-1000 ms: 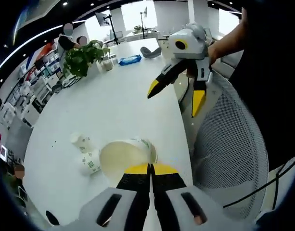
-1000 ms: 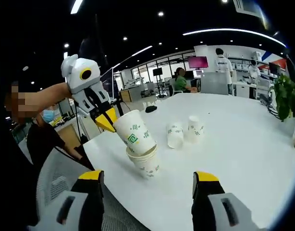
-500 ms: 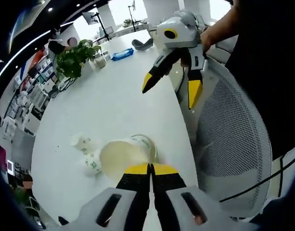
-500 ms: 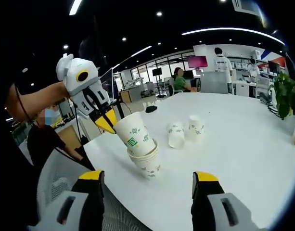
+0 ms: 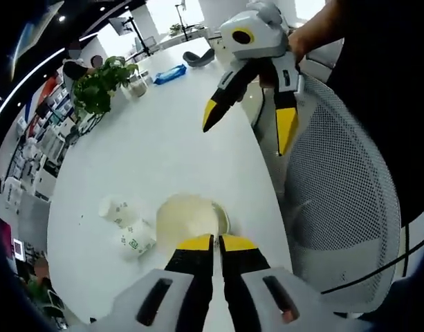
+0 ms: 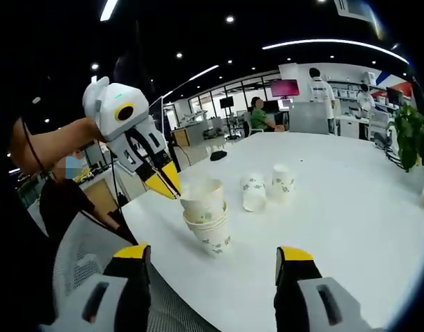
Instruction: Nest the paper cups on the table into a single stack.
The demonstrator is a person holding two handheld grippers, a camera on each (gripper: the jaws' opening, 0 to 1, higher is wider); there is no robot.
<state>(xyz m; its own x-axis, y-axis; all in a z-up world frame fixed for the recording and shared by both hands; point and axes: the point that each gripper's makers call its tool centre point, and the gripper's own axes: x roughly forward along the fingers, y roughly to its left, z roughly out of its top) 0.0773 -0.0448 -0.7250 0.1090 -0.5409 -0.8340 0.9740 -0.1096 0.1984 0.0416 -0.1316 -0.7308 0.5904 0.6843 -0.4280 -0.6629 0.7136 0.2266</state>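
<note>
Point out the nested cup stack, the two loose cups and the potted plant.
Cup stack (image 6: pixel 207 220): right gripper view, side wall.
Loose cups (image 6: pixel 253 193): right gripper view, side of the nearer cup.
Potted plant (image 5: pixel 95 88): left gripper view, leaves.

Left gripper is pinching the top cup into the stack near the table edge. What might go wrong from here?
1. The stack stands close to the table edge; a sideways tug from the left gripper on release may tip it off.
2. The top cup looks only partly seated, so it may sit crooked or lift back out.
3. The two loose cups stand close together; the open right gripper may knock one while reaching for the other.
</note>
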